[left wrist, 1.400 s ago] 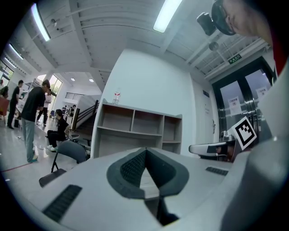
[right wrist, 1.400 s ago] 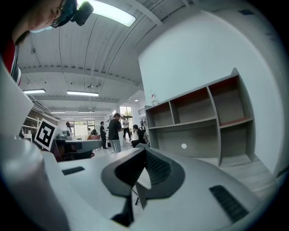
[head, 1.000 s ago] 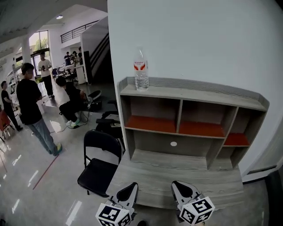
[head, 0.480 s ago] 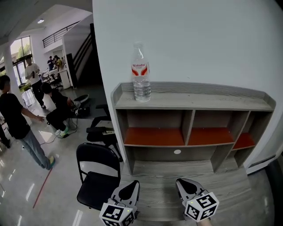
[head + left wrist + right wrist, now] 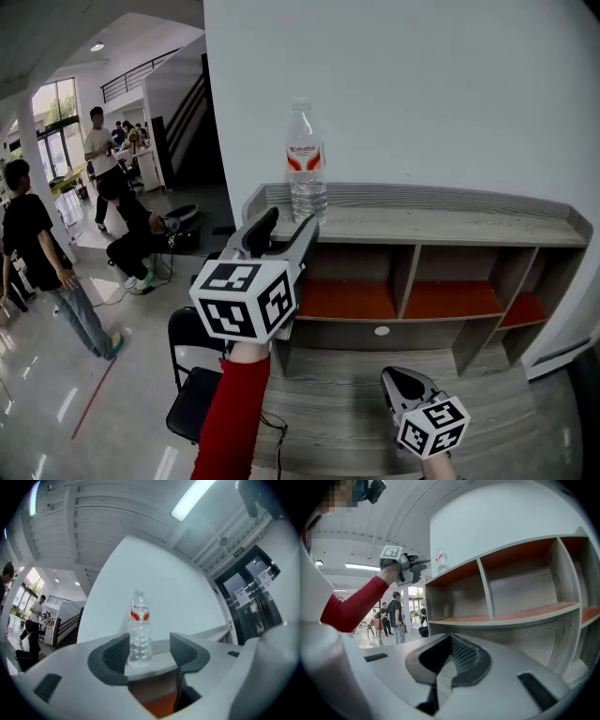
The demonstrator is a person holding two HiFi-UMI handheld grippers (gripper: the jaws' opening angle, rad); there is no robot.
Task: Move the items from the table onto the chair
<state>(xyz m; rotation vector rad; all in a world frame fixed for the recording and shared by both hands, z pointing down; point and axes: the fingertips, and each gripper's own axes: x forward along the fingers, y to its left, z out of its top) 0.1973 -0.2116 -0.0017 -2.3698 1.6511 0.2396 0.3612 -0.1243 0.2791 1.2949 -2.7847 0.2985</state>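
Observation:
A clear water bottle (image 5: pixel 307 164) with a red label stands upright on the left end of the grey shelf unit's top (image 5: pixel 441 226). My left gripper (image 5: pixel 289 221) is held up at that level on a red-sleeved arm. Its jaws have just been opening and stand open, with nothing between them. In the left gripper view the water bottle (image 5: pixel 139 630) shows just beyond the left gripper (image 5: pixel 149 651), untouched. My right gripper (image 5: pixel 405 382) stays low over the desk surface, shut and empty; the right gripper (image 5: pixel 449 656) faces the shelves. A black folding chair (image 5: pixel 187 330) stands at the desk's left, partly hidden by the sleeve.
The shelf unit has orange-lined compartments (image 5: pixel 436 298) and a lower wooden desk surface (image 5: pixel 337 422) against a white wall. Several people (image 5: pixel 37 246) stand and crouch on the glossy floor at the left, beside a red floor line (image 5: pixel 94 394).
My left gripper has risen from the bottom of the head view to the shelf top near the bottle, and its jaws have opened. The right gripper has stayed low and shut.

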